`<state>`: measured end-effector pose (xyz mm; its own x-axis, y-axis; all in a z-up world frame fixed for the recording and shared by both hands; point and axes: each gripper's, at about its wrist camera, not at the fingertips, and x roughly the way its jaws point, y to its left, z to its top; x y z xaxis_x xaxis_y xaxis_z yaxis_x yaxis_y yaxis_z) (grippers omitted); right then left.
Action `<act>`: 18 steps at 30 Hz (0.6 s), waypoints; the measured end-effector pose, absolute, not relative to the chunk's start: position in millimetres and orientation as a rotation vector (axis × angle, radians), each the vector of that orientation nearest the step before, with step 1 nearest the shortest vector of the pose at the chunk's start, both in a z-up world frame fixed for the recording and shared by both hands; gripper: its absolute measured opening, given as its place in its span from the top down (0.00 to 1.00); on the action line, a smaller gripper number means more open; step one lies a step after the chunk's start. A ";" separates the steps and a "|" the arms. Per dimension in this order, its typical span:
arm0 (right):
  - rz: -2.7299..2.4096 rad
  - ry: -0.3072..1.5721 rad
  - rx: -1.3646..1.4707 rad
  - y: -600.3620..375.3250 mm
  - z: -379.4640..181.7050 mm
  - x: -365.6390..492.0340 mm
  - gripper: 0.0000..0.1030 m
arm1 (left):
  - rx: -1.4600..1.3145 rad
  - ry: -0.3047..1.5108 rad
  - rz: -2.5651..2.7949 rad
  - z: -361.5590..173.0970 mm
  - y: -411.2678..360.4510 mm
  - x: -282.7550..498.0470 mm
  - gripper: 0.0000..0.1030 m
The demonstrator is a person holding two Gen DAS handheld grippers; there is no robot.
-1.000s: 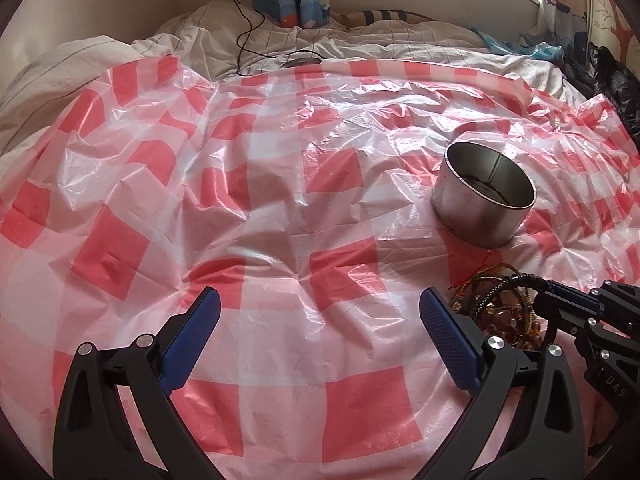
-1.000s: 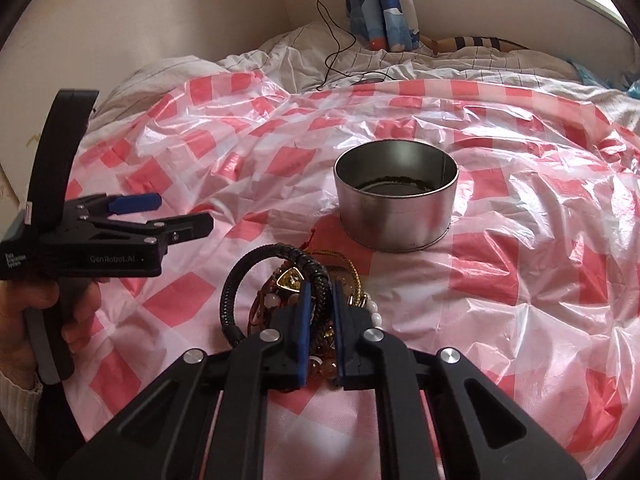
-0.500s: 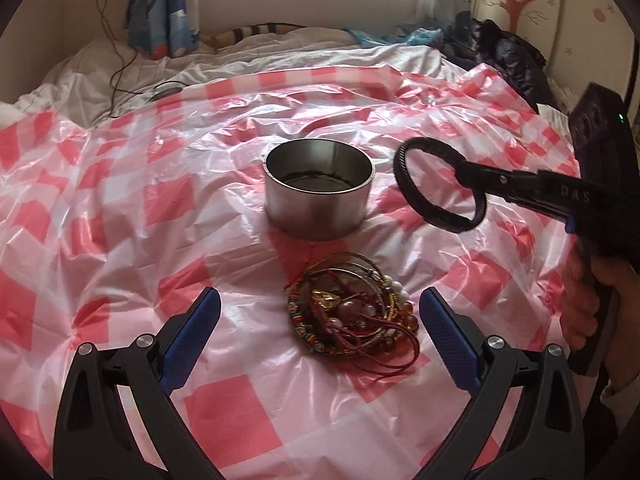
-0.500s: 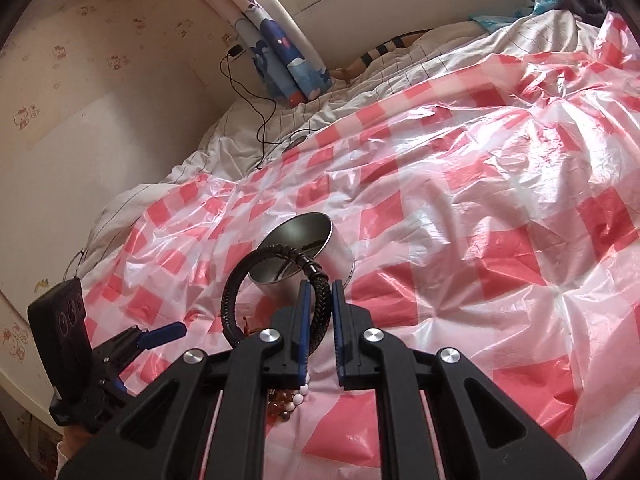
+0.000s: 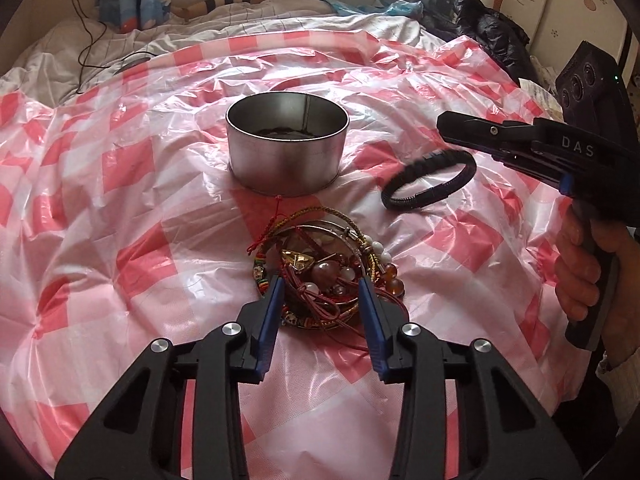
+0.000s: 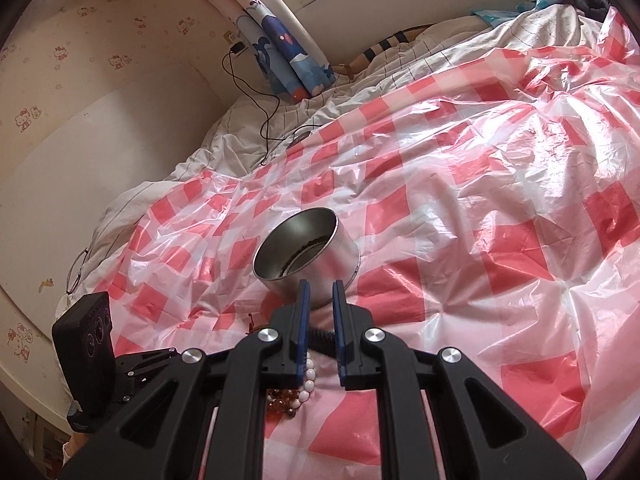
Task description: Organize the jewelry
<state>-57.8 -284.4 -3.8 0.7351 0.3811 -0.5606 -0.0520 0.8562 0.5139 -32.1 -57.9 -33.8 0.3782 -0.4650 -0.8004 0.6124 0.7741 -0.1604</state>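
A round metal tin (image 5: 287,148) stands open on the red-checked plastic sheet (image 5: 120,184), with something dark at its bottom. In front of it lies a tangled pile of bracelets and beads (image 5: 328,276). My left gripper (image 5: 322,296) is half open, its blue pads on either side of the pile's near edge. A black braided bracelet (image 5: 430,180) is blurred in the air to the right of the tin, just below my right gripper (image 5: 444,124). In the right wrist view the right gripper (image 6: 320,296) has a gap between its pads, with the black bracelet (image 6: 320,336) behind them, and points at the tin (image 6: 308,252).
The sheet covers a bed with white bedding (image 5: 240,20). A black cable (image 5: 92,36) and a blue curtain (image 6: 288,52) lie at the far end. Dark clothes (image 5: 488,28) are piled at the far right. Glasses (image 6: 76,272) lie at the bed's left edge.
The right gripper has opened and the black bracelet is falling free beside the tin. The left gripper has narrowed and moved down onto the jewelry pile.
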 end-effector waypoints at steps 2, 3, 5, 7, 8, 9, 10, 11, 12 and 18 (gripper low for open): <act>0.238 0.743 0.507 -286.4 -9.8 -55.2 0.88 | 0.159 0.964 -0.689 -34.0 -56.8 -30.3 0.80; 0.227 0.758 0.504 -286.8 -12.2 -54.3 0.88 | 0.153 0.965 -0.690 -33.9 -56.2 -29.5 0.81; 0.216 0.791 0.487 -288.4 -14.3 -51.7 0.85 | 0.135 0.964 -0.697 -34.4 -55.3 -27.8 0.92; 0.209 0.820 0.484 -292.5 -14.6 -51.9 0.53 | 0.129 0.969 -0.697 -34.8 -55.0 -26.3 0.92; 0.197 0.833 0.476 -295.2 -13.0 -53.2 0.49 | 0.131 0.965 -0.693 -34.5 -55.2 -26.1 0.93; 0.202 0.862 0.449 -295.5 -12.0 -54.1 0.47 | 0.128 0.965 -0.692 -33.7 -55.3 -24.7 0.93; 0.199 0.884 0.409 -294.9 -10.6 -55.9 0.47 | 0.125 0.964 -0.694 -33.2 -55.8 -23.9 0.93; 0.180 0.903 0.349 -292.3 -9.5 -59.2 0.47 | 0.124 0.961 -0.693 -32.3 -55.8 -23.6 0.93; 0.171 0.924 0.281 -288.0 -10.1 -62.0 0.47 | 0.122 0.959 -0.692 -31.1 -55.6 -23.4 0.93; 0.123 1.033 -0.022 -255.1 -35.9 -61.2 0.75 | 0.086 0.940 -0.695 -22.7 -47.6 -22.7 0.94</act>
<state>-61.2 -255.1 -35.9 0.5062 0.0915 -0.8575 -0.1126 0.9929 0.0395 -22.7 -47.6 -22.7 0.3913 -0.5105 -0.7657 0.5823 0.7816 -0.2236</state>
